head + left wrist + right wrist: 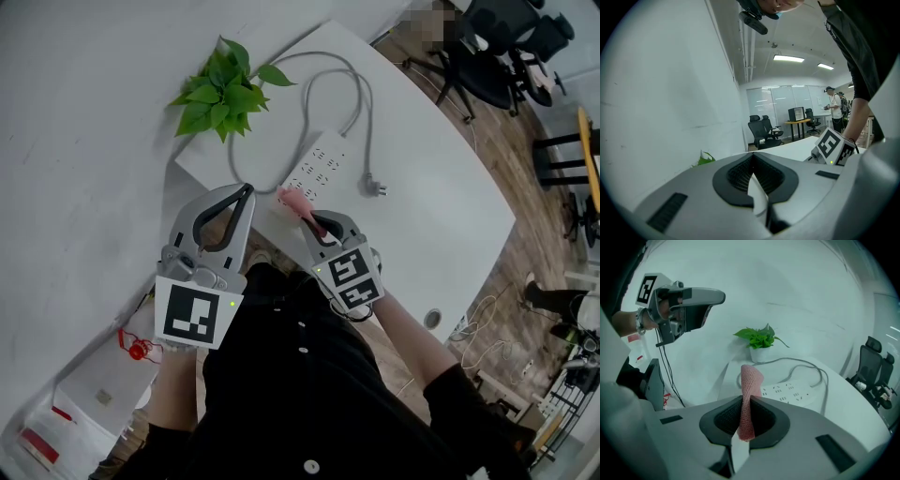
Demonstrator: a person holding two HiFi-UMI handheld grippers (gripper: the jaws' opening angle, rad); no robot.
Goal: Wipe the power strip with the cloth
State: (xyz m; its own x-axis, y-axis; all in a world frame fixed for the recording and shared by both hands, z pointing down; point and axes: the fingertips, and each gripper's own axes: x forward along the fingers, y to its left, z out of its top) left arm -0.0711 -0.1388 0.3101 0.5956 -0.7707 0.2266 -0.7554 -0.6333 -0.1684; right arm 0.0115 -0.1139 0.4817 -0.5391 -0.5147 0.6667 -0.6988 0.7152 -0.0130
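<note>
Pink cloth (749,397) clamped in right hand-held gripper (746,403), power strip (317,169) just ahead

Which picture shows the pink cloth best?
The right gripper view: the cloth is close up, pinched between the right gripper's jaws. The head view shows only a small pink bit. The left gripper view doesn't show it.

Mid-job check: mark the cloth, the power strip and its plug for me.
cloth (751,379): right gripper view, pink fold sticking up past the jaws.
power strip (317,167): head view, middle of its socket face.
plug (375,188): head view, plug body at the cord's end.
</note>
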